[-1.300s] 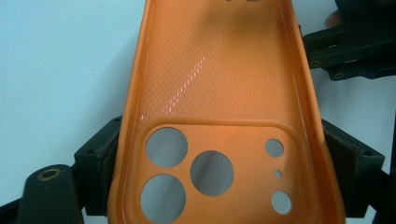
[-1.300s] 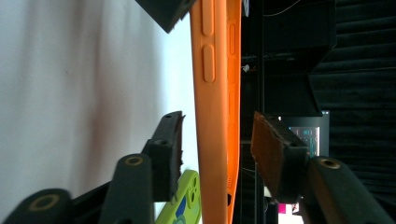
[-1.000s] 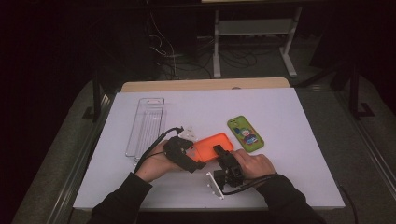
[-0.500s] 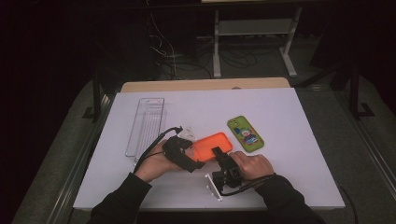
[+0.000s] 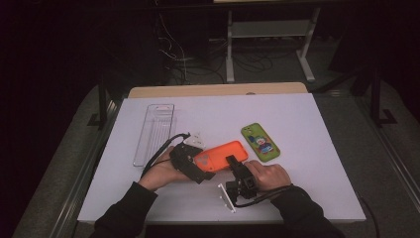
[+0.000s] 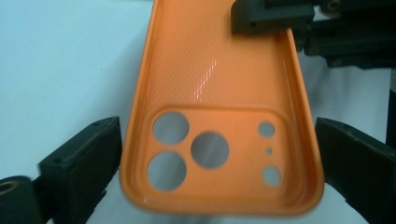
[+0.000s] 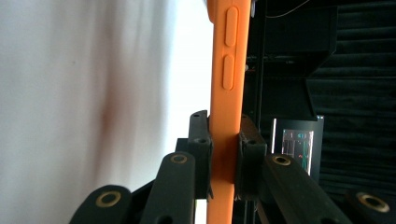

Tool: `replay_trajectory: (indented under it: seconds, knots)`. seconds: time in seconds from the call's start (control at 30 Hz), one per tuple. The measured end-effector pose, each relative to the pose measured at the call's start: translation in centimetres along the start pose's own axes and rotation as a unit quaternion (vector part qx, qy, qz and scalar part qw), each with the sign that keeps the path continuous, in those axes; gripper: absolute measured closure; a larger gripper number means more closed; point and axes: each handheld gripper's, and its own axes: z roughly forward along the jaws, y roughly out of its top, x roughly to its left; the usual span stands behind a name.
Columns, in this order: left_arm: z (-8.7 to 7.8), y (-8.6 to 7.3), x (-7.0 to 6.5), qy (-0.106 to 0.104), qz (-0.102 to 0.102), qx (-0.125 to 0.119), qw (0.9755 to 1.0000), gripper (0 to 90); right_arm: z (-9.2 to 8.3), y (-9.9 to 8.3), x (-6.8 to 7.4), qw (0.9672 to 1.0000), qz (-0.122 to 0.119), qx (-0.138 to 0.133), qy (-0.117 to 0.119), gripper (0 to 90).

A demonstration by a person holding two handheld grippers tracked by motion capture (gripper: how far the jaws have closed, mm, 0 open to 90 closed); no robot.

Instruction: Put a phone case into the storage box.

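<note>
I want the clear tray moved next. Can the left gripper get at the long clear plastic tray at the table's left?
Probably yes. The left gripper stands open around the orange phone case, which the right gripper clamps, and the long clear plastic tray lies just beyond, with bare white table between.

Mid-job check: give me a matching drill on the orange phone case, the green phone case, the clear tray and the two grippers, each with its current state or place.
Things:
1. orange phone case
2. green phone case
3. clear tray
4. left gripper
5. right gripper

States:
A. jaws open, either side of the camera-hole end
B. lies flat on the table, right of the hands
C. clamped on one edge
D. lies at the table's left, untouched
E. shut on a case's side wall

Pairs: 1-C, 2-B, 3-D, 4-A, 5-E
</note>
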Motion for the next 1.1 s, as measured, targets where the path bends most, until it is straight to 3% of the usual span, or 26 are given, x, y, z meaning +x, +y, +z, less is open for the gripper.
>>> replay_trajectory:
  seconds: [0.23, 0.27, 0.33, 0.7, 0.9, 1.03, 1.1]
  knots:
    - [-0.6, -0.5, 0.3, -0.004, 0.006, -0.006, 1.0000, 0.0, 0.1, -0.6, -0.3, 0.9998, 0.017, 0.007, 0.002, 78.2]
    - [-0.7, -0.5, 0.4, -0.005, 0.005, -0.006, 1.0000, 0.0, 0.2, -0.9, -0.4, 0.9997, 0.014, 0.010, 0.015, 78.2]
    - [-0.8, -0.6, 0.5, -0.005, 0.016, 0.000, 0.9999, 0.0, 0.2, -1.0, -0.5, 0.9997, 0.017, 0.012, 0.015, 78.2]
    - [-0.9, -0.8, 0.8, 0.014, 0.021, 0.008, 0.9997, 0.0, 0.4, -1.9, -1.0, 0.9974, 0.061, 0.022, 0.031, 78.2]
    - [-0.9, -0.7, 0.8, 0.018, 0.020, 0.007, 0.9996, 0.0, 0.4, -2.4, -1.2, 0.9934, 0.104, 0.020, 0.044, 78.2]
    - [-0.8, -0.7, 0.9, 0.020, 0.023, 0.008, 0.9995, 0.0, 0.6, -2.8, -1.3, 0.9884, 0.138, 0.021, 0.059, 78.2]
    - [-0.8, -0.8, 0.9, 0.023, 0.018, 0.004, 0.9996, 0.0, 0.8, -3.1, -1.6, 0.9880, 0.141, 0.016, 0.063, 78.2]
